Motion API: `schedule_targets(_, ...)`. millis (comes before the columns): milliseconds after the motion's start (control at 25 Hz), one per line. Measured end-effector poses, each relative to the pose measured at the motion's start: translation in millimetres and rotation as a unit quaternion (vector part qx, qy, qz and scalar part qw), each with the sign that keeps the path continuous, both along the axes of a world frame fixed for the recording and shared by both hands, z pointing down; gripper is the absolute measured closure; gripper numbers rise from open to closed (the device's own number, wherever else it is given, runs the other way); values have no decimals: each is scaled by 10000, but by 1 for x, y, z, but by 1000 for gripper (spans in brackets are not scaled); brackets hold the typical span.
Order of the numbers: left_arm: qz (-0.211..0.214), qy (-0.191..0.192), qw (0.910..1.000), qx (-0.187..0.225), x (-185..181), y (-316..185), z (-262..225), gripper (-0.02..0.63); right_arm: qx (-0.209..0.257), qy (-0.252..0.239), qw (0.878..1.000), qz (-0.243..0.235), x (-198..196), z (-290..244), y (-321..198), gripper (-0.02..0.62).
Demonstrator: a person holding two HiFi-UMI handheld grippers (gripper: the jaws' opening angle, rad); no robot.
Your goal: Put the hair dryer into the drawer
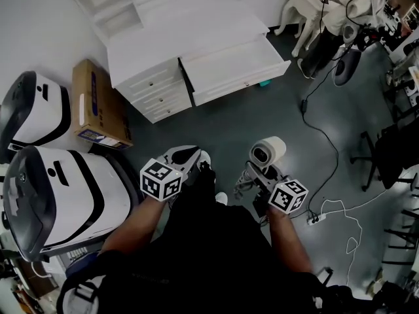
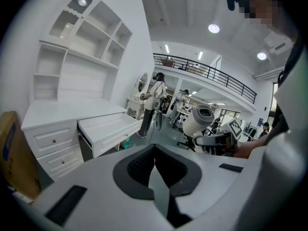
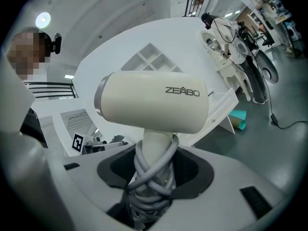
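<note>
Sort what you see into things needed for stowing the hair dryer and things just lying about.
Needed: hair dryer, held by the right gripper; open drawer.
Lying about: cardboard box; power strip; floor cable.

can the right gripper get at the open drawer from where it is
Probably yes. The drawer stands pulled open, and the floor between it and the right gripper, shut on the hair dryer, looks bare; the cable lies off to one side.
</note>
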State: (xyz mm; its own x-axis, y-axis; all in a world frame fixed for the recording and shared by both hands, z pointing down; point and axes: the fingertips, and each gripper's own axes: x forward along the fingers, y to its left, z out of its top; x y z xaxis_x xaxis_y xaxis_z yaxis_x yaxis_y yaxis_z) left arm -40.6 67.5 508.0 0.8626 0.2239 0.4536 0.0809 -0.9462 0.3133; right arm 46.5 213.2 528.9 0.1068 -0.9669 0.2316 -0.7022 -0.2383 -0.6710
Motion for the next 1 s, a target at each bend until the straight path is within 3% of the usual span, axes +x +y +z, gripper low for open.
schedule_targets(360, -159, 18, 9998, -92, 46, -42, 2, 595, -122, -25, 9999, -110, 48, 2, -44, 378)
schedule_targets(1000, -251, 97, 9996, -71, 155, -176, -7, 595, -371, 32, 9992, -166, 148, -7, -166, 379)
